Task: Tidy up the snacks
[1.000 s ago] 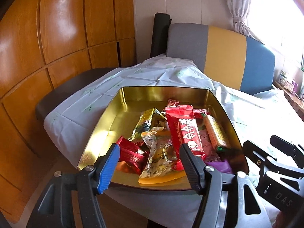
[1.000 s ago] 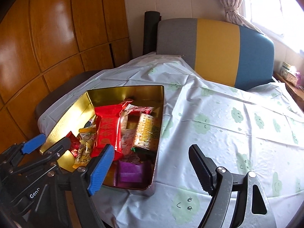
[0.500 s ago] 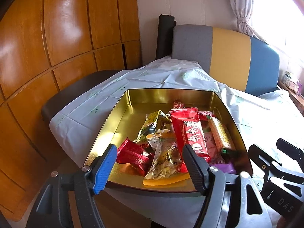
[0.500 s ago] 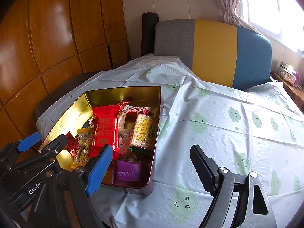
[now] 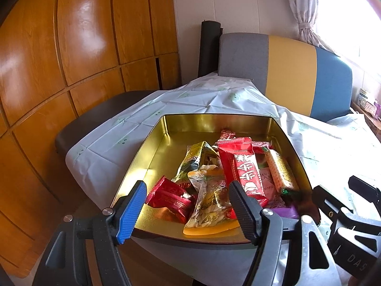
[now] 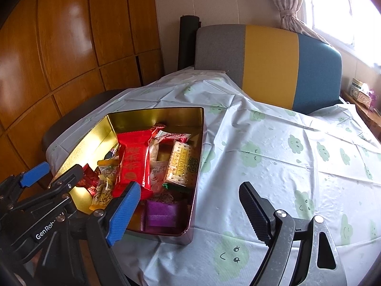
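Note:
An open gold tin (image 5: 214,116) sits on the table's near left corner with several snack packets inside. They include a long red packet (image 5: 245,169), a clear seed packet (image 5: 209,200), a small red packet (image 5: 171,197), a cracker packet (image 6: 181,164) and a purple packet (image 6: 162,214). My left gripper (image 5: 187,184) hovers open just before the tin's near edge, holding nothing. My right gripper (image 6: 189,186) hangs over the tin's near right corner (image 6: 188,233). Its jaws are opening, with nothing gripped.
A white cloth with green cloud faces (image 6: 295,143) covers the table. A grey, yellow and blue seat back (image 6: 269,62) stands behind it, and a dark seat (image 5: 95,119) is at the left. Wooden panels (image 5: 71,47) line the left wall.
The jaws of both grippers have spread a little wider. Both hands stay about where they were, and the snacks in the tin have not moved.

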Demonstrator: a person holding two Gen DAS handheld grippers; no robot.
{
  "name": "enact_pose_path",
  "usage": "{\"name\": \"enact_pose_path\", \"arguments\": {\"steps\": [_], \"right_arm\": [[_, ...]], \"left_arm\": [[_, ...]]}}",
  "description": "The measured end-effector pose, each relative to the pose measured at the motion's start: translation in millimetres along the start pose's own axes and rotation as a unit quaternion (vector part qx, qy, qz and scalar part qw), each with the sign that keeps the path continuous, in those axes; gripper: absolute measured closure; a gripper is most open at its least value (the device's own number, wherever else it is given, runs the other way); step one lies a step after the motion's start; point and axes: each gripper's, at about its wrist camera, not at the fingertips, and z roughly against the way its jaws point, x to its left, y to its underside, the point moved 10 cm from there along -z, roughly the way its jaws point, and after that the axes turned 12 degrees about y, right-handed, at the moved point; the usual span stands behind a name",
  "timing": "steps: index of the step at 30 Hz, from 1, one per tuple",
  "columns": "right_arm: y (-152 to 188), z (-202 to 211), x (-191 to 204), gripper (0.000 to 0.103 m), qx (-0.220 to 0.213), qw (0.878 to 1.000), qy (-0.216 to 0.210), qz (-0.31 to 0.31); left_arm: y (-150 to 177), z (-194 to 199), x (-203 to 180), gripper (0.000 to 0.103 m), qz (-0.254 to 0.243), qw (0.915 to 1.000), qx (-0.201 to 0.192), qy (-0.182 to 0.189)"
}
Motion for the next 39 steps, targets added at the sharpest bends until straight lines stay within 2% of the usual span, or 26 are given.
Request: {"name": "enact_pose_path", "arguments": {"steps": [39], "right_arm": [[4.8,-1.7,-0.1,0.015,0.006,1.0,-0.004,-0.004]], "left_arm": [[5.9,-4.0,-4.7,0.031,-0.01,0.9999,0.011,-0.001]]}}
